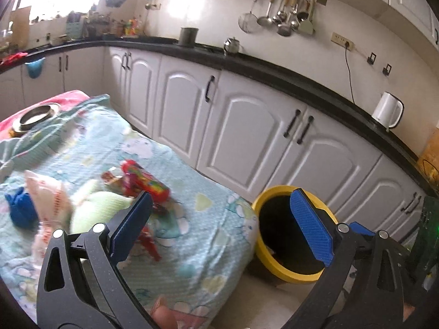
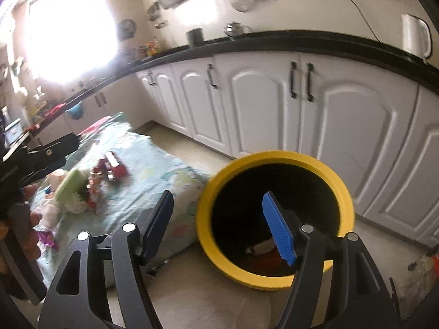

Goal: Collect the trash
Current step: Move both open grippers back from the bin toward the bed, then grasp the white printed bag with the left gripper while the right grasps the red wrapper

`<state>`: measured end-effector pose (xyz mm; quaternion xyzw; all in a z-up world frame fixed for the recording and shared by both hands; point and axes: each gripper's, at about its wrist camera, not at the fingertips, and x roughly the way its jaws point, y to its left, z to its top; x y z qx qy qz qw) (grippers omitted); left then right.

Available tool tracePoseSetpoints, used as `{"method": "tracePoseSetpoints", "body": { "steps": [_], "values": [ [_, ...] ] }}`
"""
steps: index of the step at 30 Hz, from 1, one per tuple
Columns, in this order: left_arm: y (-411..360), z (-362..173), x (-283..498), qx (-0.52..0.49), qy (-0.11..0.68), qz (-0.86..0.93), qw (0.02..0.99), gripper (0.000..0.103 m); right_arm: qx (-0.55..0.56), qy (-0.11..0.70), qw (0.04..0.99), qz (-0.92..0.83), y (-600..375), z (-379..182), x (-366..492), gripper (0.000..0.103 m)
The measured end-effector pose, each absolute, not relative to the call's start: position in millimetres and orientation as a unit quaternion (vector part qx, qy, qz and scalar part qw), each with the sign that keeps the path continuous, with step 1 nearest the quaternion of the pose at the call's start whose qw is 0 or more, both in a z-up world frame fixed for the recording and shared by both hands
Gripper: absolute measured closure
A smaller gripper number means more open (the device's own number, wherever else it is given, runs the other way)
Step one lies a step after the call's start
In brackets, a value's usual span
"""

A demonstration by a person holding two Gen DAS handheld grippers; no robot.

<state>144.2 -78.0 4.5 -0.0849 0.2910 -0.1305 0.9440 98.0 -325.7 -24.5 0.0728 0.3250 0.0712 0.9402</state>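
Wrappers [image 1: 142,183] litter the cloth-covered table [image 1: 192,235].

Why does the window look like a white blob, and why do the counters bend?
Right wrist view: the window is blown out by glare, and the yellow bin is slightly smeared. Left wrist view: the wrappers on the bedsheet are blurred. Both views: the fisheye lens curves the countertop.

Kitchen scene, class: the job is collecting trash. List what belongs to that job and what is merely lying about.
Belongs to the job:
yellow bin
red wrappers
pale green packet
white crumpled wrapper

Just lying about:
white kettle
hanging ladles
metal bowl
patterned cloth
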Motion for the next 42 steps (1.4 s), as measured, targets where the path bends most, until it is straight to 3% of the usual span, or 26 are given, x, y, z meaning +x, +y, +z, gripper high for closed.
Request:
{"method": "tracePoseSetpoints", "body": {
  "steps": [17, 31, 42],
  "values": [
    [-2.0, 12.1, 118.0, -0.107, 0.263, -0.057, 0.957, 0.011, 0.013, 0.291, 0.936, 0.196, -230.5, -3.2, 97.6, 0.034],
    [86.6, 0.3, 114.5, -0.159, 0.285, 0.026, 0.945, 0.011, -0.015, 0.335, 0.906, 0.257, -153.6, -31.2, 135.3, 0.035],
    [119.1, -43.5, 120.4, -0.226, 0.359, 0.012, 0.906, 0.011, -0.01, 0.388, 0.883, 0.264, -130.4, -64.6, 165.9, 0.06]
  ]
}}
